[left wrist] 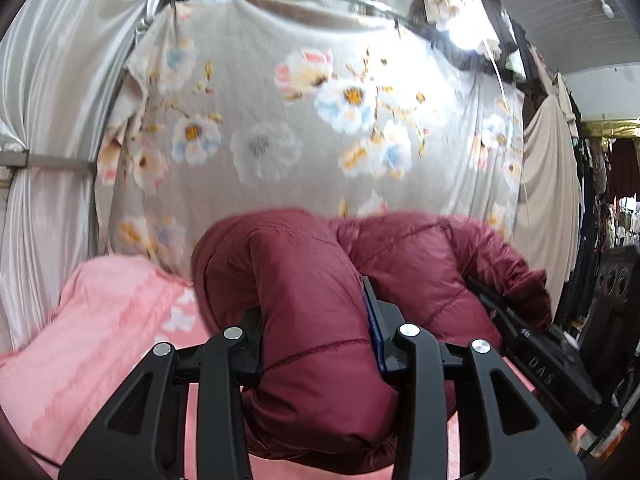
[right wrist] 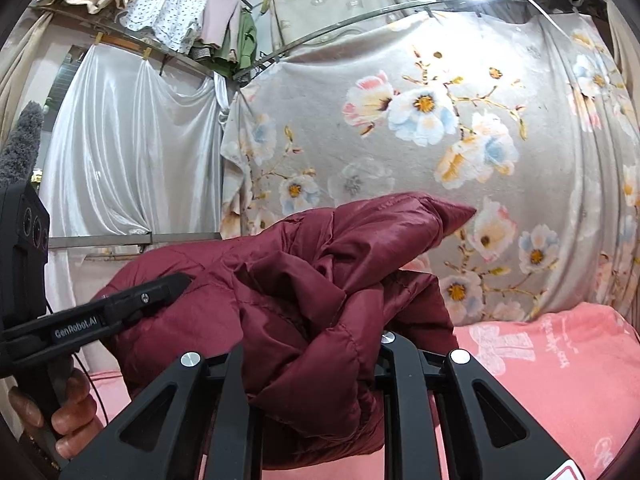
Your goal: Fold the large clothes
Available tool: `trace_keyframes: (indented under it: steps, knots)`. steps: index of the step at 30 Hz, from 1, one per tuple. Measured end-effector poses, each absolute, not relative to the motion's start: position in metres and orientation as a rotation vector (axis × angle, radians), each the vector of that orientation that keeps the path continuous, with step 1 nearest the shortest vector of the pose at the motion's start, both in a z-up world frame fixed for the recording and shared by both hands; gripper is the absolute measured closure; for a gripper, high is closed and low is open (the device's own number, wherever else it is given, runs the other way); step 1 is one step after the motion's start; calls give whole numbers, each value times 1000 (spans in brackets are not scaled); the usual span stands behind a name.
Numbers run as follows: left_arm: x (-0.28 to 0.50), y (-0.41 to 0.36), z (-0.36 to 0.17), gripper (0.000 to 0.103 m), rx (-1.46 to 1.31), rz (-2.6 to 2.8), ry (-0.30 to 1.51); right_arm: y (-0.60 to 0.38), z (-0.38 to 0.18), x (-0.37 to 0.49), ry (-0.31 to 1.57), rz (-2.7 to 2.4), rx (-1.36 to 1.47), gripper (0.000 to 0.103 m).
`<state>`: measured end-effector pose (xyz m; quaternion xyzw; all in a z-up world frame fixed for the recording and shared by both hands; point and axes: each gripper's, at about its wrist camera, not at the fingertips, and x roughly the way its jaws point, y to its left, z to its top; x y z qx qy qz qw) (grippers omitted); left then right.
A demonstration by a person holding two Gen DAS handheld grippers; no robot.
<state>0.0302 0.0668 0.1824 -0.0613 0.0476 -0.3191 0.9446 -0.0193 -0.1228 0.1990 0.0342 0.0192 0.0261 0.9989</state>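
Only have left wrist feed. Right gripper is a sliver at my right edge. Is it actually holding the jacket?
Observer: Yes. The right gripper is shut on a bunched fold of the maroon jacket.
Operator: What else is on the bed over there?
Observer: Pink blanket with a white bow print, bare on that side.
Operator: Anything above the white curtain?
Observer: Clothes piled on a rail above it.

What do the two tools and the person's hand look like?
Both are matte black plastic with triangular cut-outs and silver round pivot screws. The left tool carries white "GenRobot.AI" lettering; the right tool shows none. A thin black cable runs beside the bare hand.
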Motion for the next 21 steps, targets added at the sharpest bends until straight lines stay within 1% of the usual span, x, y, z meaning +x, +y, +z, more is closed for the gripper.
trace_keyframes:
  steps: [6, 13, 19, 21]
  knots:
    - [79, 82, 180, 67, -122, -654, 81, -104, 194, 28, 29, 68, 26, 87]
    - [157, 72, 164, 68, -99, -623, 108, -100, 179, 106, 76, 32, -21, 87]
    - [199, 77, 163, 68, -143, -626, 11, -97, 177, 148, -16, 25, -67, 87]
    - [210, 79, 146, 67, -140, -620, -11, -95, 156, 160, -3, 8, -100, 86]
